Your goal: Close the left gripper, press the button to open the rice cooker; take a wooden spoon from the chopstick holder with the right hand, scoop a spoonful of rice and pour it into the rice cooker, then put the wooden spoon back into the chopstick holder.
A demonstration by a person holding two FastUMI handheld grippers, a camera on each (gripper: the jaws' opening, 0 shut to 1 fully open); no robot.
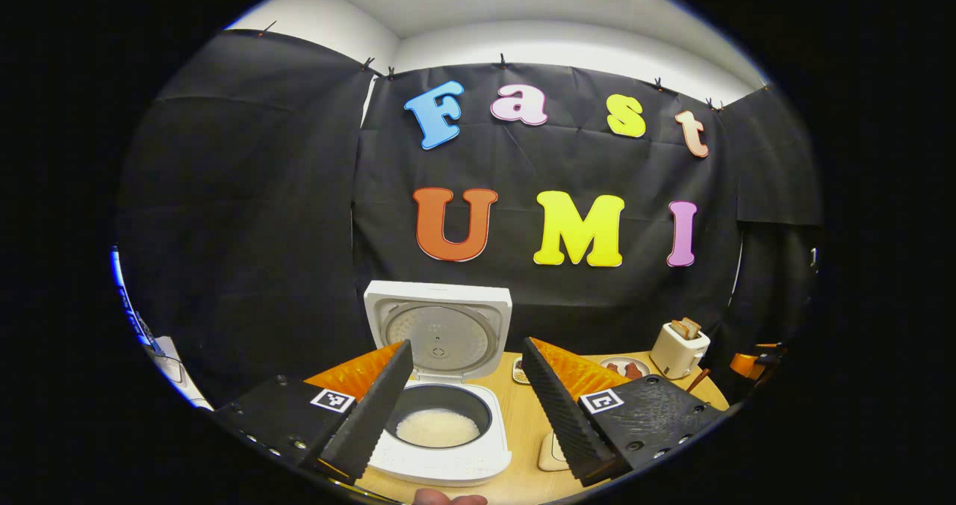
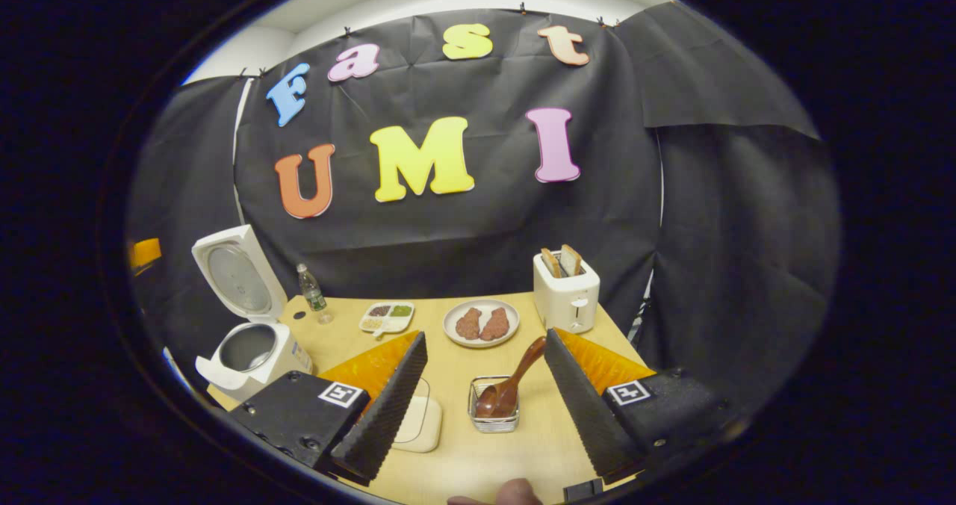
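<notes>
The white rice cooker [image 1: 448, 460] stands with its lid [image 1: 438, 329] raised, and white rice lies in its dark pot [image 1: 438, 428]. My left gripper [image 1: 467, 347] is open just in front of it, one finger on each side of the pot. In the right gripper view the cooker [image 2: 258, 352] is at the far left. The wooden spoon [image 2: 504, 393] rests bowl-down in the wire chopstick holder [image 2: 493, 419], its handle leaning up to the right. My right gripper [image 2: 485, 337] hangs open above the holder, touching nothing.
A cream square container [image 2: 429, 423] sits left of the holder, partly behind a finger. Farther back are a plate of meat patties [image 2: 482, 323], a toaster with bread [image 2: 567, 296], a divided dish [image 2: 386, 316] and a bottle [image 2: 310, 290]. A thumb [image 2: 515, 494] shows at the bottom.
</notes>
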